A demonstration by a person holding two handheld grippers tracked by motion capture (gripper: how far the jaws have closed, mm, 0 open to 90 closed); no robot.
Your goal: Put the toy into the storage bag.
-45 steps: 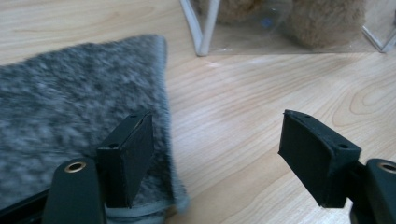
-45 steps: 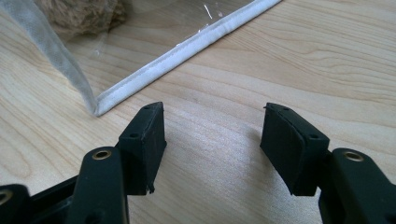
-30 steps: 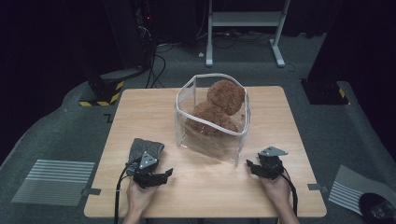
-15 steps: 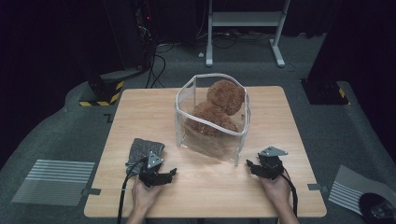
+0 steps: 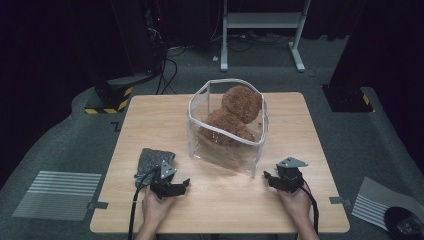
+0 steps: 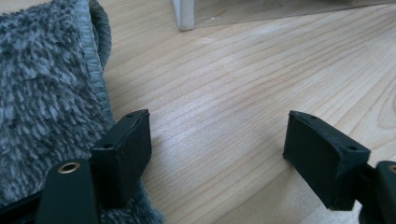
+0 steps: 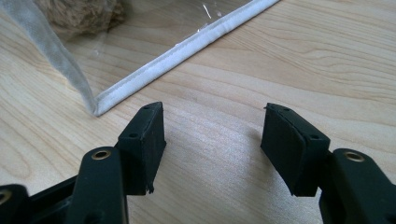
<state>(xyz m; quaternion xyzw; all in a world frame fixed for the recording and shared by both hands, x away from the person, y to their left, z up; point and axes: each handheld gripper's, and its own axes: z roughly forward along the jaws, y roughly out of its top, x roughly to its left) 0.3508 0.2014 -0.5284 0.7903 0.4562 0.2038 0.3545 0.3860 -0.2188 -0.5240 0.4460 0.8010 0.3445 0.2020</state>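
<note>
- The left gripper [image 5: 170, 187] rests low on the wooden surface [image 5: 150, 120] just beside the grey fluffy cloth [image 5: 152, 161]; its jaws stand wide with bare wood between them and have just been opening, so the cloth looks set down and let go
- In the left gripper view the cloth [image 6: 44, 98] lies against the outer side of one jaw, not between the two
- The right gripper [image 5: 274, 179] sits with jaws wide and holding nothing, aimed at the near corner of the clear bag [image 5: 250, 150]
- The bag stands open in mid-surface with a brown teddy bear [image 5: 235, 112] inside
- Its white-trimmed wall [image 7: 187, 49] stands between that gripper and the bear
</note>
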